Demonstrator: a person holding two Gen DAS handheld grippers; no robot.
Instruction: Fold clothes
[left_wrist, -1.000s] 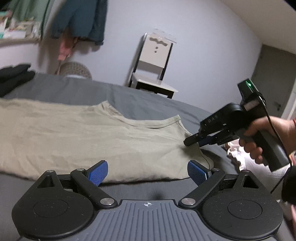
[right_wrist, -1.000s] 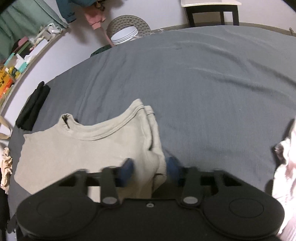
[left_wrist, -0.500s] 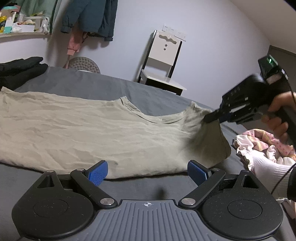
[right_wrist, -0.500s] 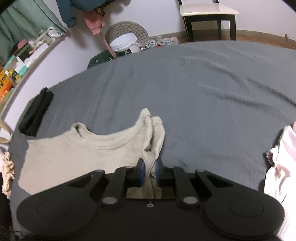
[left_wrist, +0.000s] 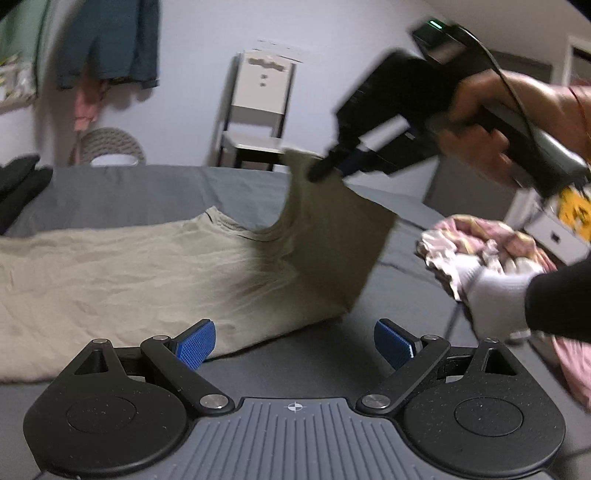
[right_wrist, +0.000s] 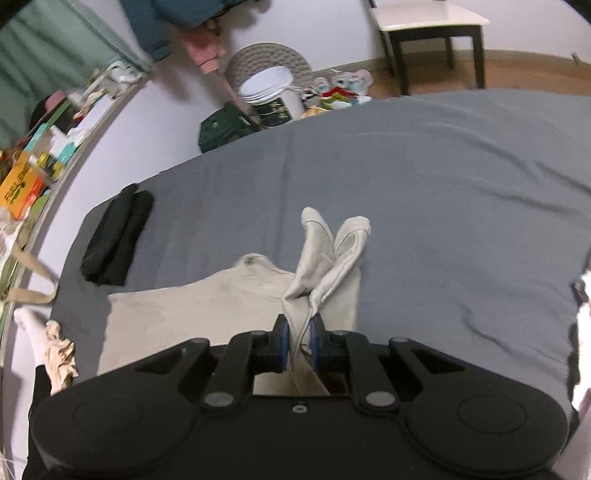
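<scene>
My right claw (right_wrist: 296, 345) is pinching the shoulder and sleeve corner of a beige T-shirt (left_wrist: 122, 273), its blue pads pressed together on bunched cloth. That corner is lifted clear of the grey bed (right_wrist: 424, 192), while the rest of the shirt lies spread flat across the bed to the left, neckline facing away from me. In the left wrist view the raised part hangs as a slanted flap below the claw tip. My left claw (left_wrist: 294, 341) is spread wide with nothing between its pads, and it sits low just in front of the shirt's near edge.

Risks, as I judge them: the right claw grips only a narrow gather of fabric, so a quick swing could pull it free and drop the corner in a heap. With the left claw holding nothing down, carrying the corner across may drag the whole shirt along the sheet instead of creasing it, leaving a crooked fold. A pile of pink patterned clothes (left_wrist: 491, 243) lies near on the right, and the hanging flap could brush it.

The hand (left_wrist: 480, 136) around the right handle is raised above the bed, the claw pointing down and to the left. The left claw is held level, aimed forward along the bed.
</scene>
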